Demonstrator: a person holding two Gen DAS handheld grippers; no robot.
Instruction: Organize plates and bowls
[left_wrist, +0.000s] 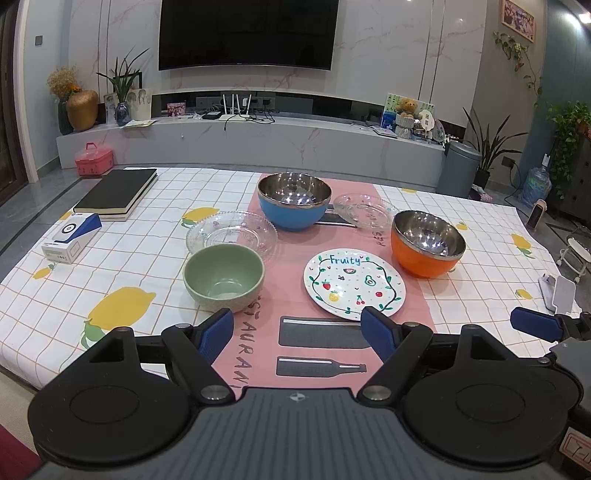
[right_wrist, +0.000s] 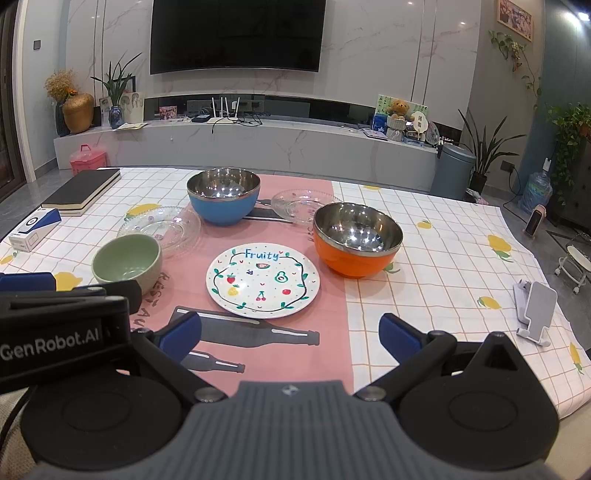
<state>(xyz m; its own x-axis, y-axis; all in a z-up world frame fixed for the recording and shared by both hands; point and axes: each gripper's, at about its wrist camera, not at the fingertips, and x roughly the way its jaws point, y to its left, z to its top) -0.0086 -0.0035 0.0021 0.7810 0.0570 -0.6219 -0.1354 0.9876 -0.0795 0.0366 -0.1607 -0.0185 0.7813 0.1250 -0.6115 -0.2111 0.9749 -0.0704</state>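
While both grippers wait spread wide and empty, left gripper and right gripper, treat the Fruity plate as landmark. Left of it sit the green bowl and a glass plate; behind, the blue bowl; right, the orange bowl. Grip rims squarely. The second glass plate is partly hidden.
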